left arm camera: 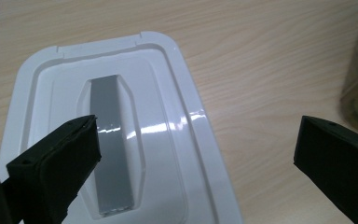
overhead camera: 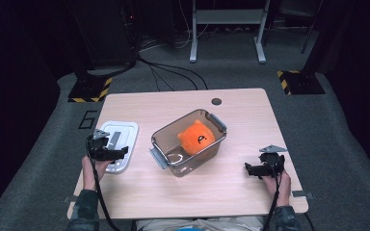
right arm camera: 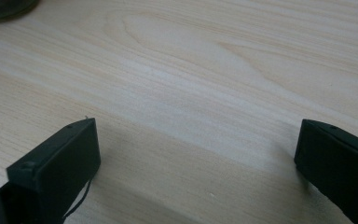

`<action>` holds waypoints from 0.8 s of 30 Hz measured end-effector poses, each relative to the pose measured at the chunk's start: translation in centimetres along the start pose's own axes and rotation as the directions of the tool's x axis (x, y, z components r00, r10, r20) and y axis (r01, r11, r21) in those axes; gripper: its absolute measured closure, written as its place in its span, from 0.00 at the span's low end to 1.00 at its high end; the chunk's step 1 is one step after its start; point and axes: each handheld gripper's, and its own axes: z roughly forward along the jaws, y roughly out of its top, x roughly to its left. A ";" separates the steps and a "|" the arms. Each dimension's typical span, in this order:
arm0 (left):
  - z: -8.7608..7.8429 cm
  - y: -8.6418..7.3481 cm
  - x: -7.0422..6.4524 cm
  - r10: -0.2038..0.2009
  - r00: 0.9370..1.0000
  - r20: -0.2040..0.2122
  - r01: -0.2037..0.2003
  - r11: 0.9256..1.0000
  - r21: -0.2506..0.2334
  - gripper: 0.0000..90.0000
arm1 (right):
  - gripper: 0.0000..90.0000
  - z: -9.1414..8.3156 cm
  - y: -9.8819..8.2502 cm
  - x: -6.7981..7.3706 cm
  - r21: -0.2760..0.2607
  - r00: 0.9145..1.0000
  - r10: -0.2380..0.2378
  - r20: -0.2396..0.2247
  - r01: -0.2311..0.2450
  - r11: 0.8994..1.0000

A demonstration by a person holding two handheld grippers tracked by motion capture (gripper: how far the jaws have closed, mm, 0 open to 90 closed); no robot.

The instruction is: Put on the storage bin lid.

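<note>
My left gripper [left arm camera: 196, 154], jaws spread, hovered over the white lid [left arm camera: 112, 126], ready for its grey handle [left arm camera: 112, 149]; my right gripper [right arm camera: 196, 154] idled spread over bare desk [right arm camera: 191, 70].

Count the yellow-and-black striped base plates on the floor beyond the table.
2: one striped base plate off the table's far left corner, the other off its far right corner. More may be hidden in the dark.
</note>
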 end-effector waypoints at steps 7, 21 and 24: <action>2.3 0.5 1.7 -0.035 0.999 -0.021 0.036 0.999 0.038 0.00 | 0.00 0.0 0.0 0.0 -0.001 1.000 -0.001 -0.001 0.001 1.000; 5.6 0.1 5.1 -0.132 0.989 -0.062 0.138 0.984 0.110 0.03 | 0.00 0.0 0.0 -0.1 0.001 1.000 -0.007 -0.002 0.007 1.000; 6.0 -0.2 5.4 -0.139 0.986 -0.094 0.149 0.982 0.115 0.15 | 0.00 0.0 0.0 -0.1 -0.001 1.000 -0.008 -0.002 0.008 1.000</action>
